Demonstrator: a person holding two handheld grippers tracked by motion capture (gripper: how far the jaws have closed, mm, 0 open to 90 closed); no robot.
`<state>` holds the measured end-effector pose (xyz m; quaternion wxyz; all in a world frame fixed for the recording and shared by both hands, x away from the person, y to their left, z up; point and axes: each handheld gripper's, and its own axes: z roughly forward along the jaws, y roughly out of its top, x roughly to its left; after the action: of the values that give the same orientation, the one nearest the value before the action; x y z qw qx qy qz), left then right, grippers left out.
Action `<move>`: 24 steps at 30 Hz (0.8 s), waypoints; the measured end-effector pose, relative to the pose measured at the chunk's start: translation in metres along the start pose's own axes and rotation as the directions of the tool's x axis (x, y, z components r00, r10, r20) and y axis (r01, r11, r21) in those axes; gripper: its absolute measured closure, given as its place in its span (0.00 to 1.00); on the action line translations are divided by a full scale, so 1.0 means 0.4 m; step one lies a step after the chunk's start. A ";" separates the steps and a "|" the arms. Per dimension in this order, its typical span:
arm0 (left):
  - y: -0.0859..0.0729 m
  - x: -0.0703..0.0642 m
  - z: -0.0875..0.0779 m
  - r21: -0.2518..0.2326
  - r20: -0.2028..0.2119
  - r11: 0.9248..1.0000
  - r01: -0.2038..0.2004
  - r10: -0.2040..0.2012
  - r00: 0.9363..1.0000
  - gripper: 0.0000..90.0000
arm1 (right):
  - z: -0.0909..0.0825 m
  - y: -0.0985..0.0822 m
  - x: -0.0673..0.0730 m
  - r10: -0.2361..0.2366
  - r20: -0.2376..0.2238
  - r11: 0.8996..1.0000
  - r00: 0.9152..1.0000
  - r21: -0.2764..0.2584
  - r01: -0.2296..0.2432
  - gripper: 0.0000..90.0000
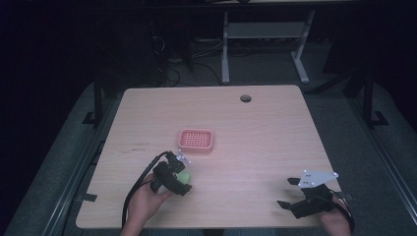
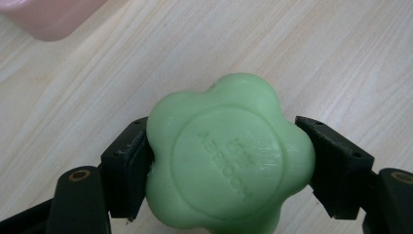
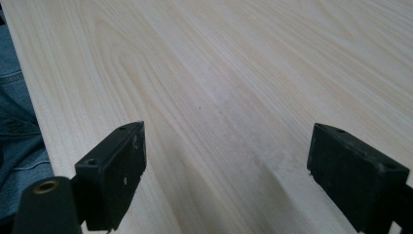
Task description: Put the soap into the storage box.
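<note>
A green flower-shaped soap (image 2: 229, 158) with raised lettering sits between the jaws of my left gripper (image 2: 226, 165), which is shut on it from both sides. In the high view the soap (image 1: 184, 175) and the left gripper (image 1: 180, 177) are left of the table's middle, just below a pink slotted soap dish (image 1: 196, 140). A corner of that dish (image 2: 48, 17) shows at the top left of the left gripper view. My right gripper (image 1: 289, 192) rests near the front right of the table, open, with bare wood between its jaws (image 3: 229, 175).
The light wooden table (image 1: 265, 137) has a round cable hole (image 1: 245, 98) near its far edge. Beyond it stand a desk frame (image 1: 263, 44) and cables on a dark floor. Blue denim (image 3: 17, 131) shows past the table's edge in the right gripper view.
</note>
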<state>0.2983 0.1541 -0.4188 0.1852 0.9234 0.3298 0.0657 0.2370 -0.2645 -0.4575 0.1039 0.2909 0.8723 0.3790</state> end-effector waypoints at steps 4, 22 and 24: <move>0.014 0.000 0.002 0.003 0.004 1.000 -0.004 0.004 1.000 0.29 | -0.002 -0.001 -0.003 -0.001 0.001 1.000 1.000 -0.005 0.001 0.15; 0.088 0.052 -0.009 0.018 0.035 1.000 0.011 -0.012 0.999 0.29 | -0.007 -0.004 -0.009 0.012 0.000 1.000 1.000 -0.018 -0.012 0.15; 0.095 0.058 -0.009 0.018 0.039 1.000 0.014 -0.015 0.999 0.29 | -0.007 -0.004 -0.009 0.010 -0.001 1.000 1.000 -0.017 -0.011 0.15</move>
<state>0.3377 0.1427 -0.4007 0.1840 0.9236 0.3336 0.0434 0.2381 -0.2689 -0.4569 0.1039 0.2943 0.8676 0.3871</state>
